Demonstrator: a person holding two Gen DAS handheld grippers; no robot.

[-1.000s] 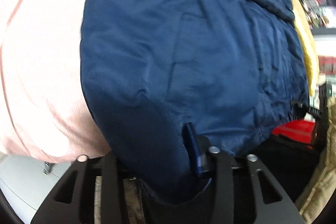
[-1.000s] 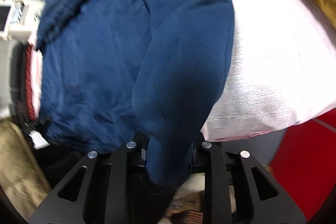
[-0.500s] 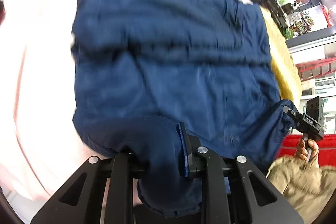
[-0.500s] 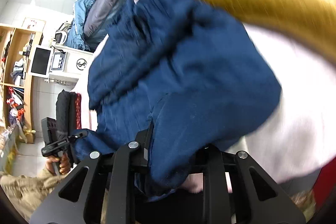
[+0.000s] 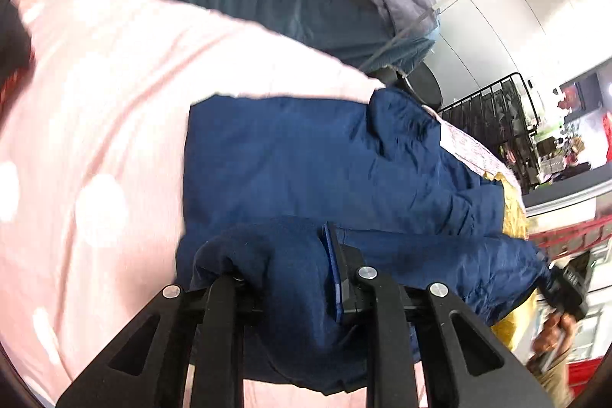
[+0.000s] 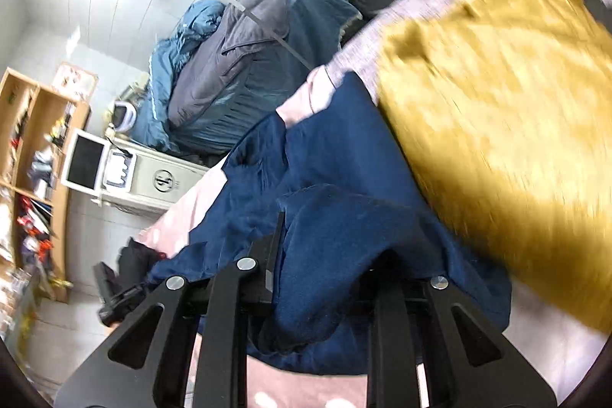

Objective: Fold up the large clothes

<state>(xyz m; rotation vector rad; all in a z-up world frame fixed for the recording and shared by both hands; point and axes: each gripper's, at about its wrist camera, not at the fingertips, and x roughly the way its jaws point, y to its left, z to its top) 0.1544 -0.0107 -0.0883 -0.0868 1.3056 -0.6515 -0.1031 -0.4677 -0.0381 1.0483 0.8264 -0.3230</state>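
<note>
My left tongs and right tongs are each clamped on a bunched corner of the navy jacket, which drapes over the pink bedsheet. It looks soft, slick and bulky, so I judge hem corners the safest hold.

You have two grippers in play, the left gripper and the right gripper, and one navy garment between them. Under it you see one pink dotted sheet and one mustard-yellow blanket. Behind, you can count one heap of blue and grey quilts, one white appliance, one wooden shelf unit and one black wire rack
</note>
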